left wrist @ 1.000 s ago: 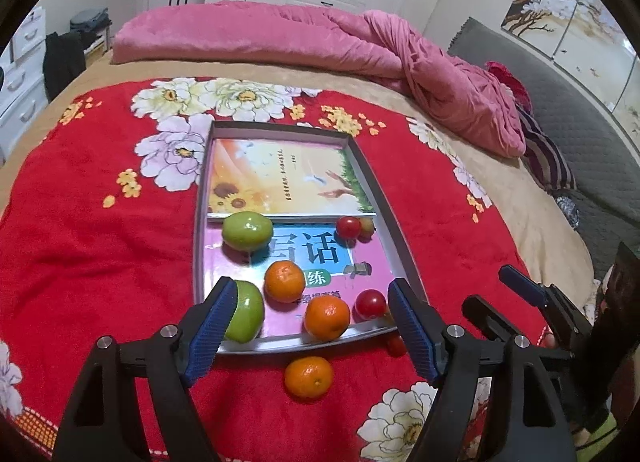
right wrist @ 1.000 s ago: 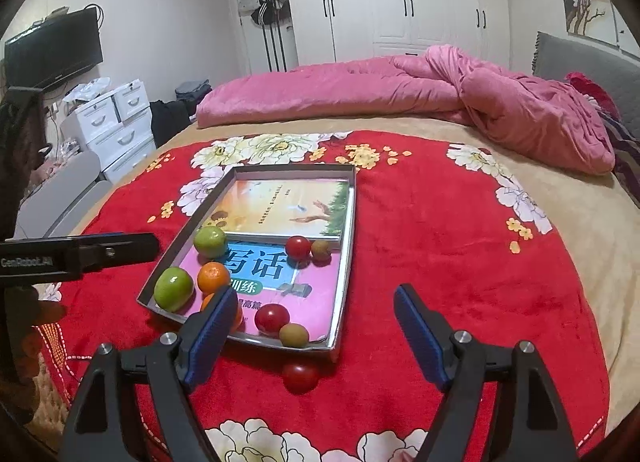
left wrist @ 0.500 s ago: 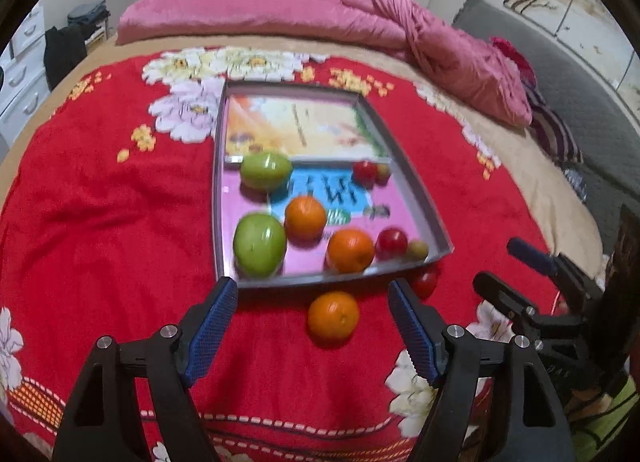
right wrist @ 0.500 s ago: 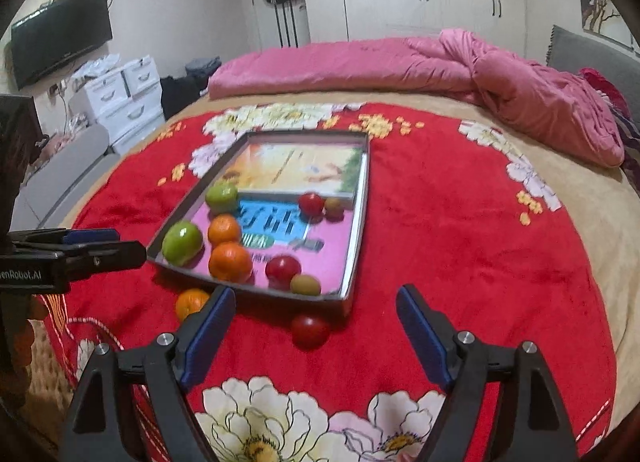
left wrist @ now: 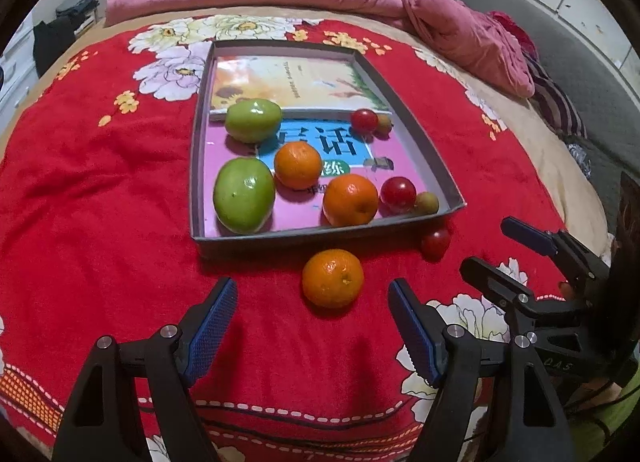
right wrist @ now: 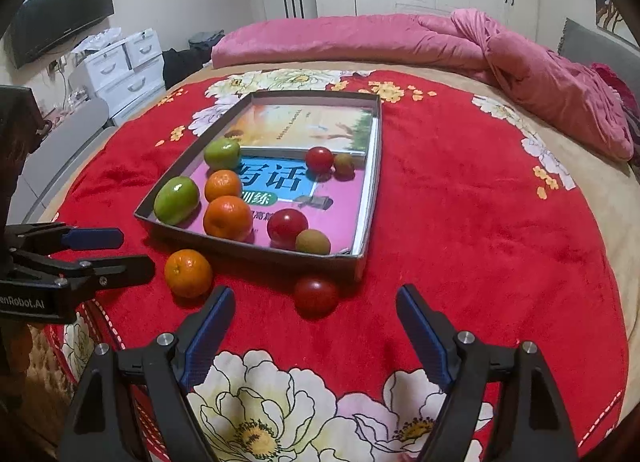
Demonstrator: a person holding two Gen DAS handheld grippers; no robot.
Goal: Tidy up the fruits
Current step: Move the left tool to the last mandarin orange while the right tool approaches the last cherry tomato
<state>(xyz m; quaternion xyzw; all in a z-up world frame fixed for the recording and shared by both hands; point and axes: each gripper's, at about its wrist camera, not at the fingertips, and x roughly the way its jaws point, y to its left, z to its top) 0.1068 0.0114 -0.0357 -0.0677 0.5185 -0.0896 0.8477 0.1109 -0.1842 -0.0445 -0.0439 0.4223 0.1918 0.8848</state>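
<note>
Left gripper (left wrist: 312, 302): jaws spread wide, empty, hanging just short of the loose round orange mandarin (left wrist: 332, 278) on the red flowered blanket (left wrist: 100, 222).
Right gripper (right wrist: 316, 310): jaws parted, nothing held, the small red tomato (right wrist: 316, 294) lying just ahead, beside the tray's near wall.
Shallow grey rectangular tray (left wrist: 320, 236): holds two green fruits, two mandarins, two red tomatoes, two small brownish-green fruits, all on printed books.

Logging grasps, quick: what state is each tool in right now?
Left tool: open, holding nothing; an orange lies ahead.
Right tool: open, holding nothing; a red fruit lies ahead.
</note>
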